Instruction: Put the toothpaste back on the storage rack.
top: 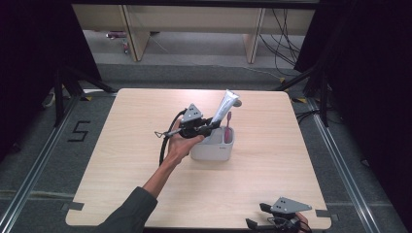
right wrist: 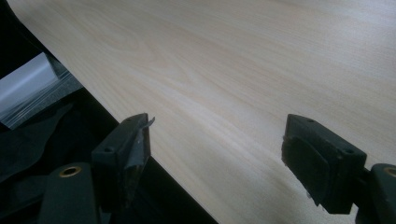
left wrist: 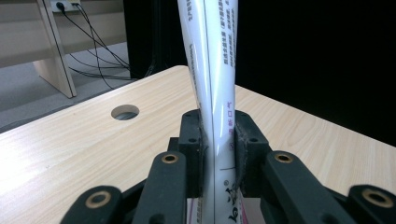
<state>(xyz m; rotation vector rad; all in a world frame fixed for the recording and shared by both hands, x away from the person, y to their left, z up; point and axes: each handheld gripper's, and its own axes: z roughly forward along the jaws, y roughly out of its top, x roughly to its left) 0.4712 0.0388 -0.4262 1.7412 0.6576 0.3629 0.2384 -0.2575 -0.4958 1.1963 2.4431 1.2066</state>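
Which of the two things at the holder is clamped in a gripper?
The white toothpaste tube: the left gripper is shut on it above the white holder. The pink toothbrush stands in the holder with no gripper on it.

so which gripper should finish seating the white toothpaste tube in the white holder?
Left gripper: shut on the white toothpaste tube above the white plastic holder. Right gripper sits open at the table's near edge.
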